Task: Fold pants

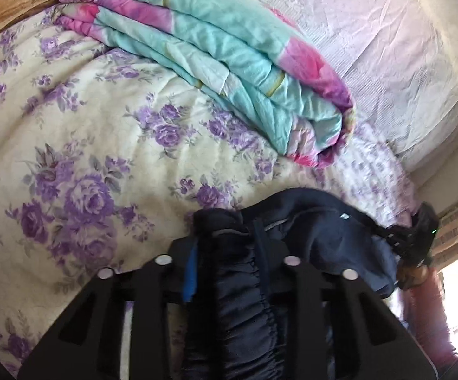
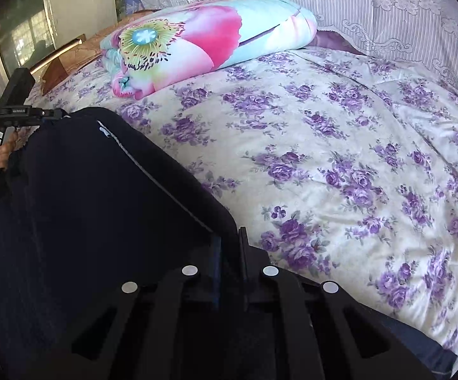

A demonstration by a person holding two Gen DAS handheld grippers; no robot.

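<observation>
Dark navy pants (image 1: 308,234) with an elastic waistband hang stretched between my two grippers above the flowered bed. My left gripper (image 1: 229,253) is shut on the gathered waistband. My right gripper (image 2: 230,250) is shut on the other corner of the pants (image 2: 95,196), which spread as a dark sheet to its left. The right gripper also shows in the left wrist view (image 1: 419,237) at the far end of the cloth, and the left gripper shows in the right wrist view (image 2: 19,114) at the far left.
A cream bedspread (image 2: 339,164) with purple roses covers the bed. A folded turquoise and pink quilt (image 1: 216,53) lies at the head of the bed. White lace cloth (image 2: 371,9) lies behind. A wooden headboard (image 2: 67,57) stands at the left.
</observation>
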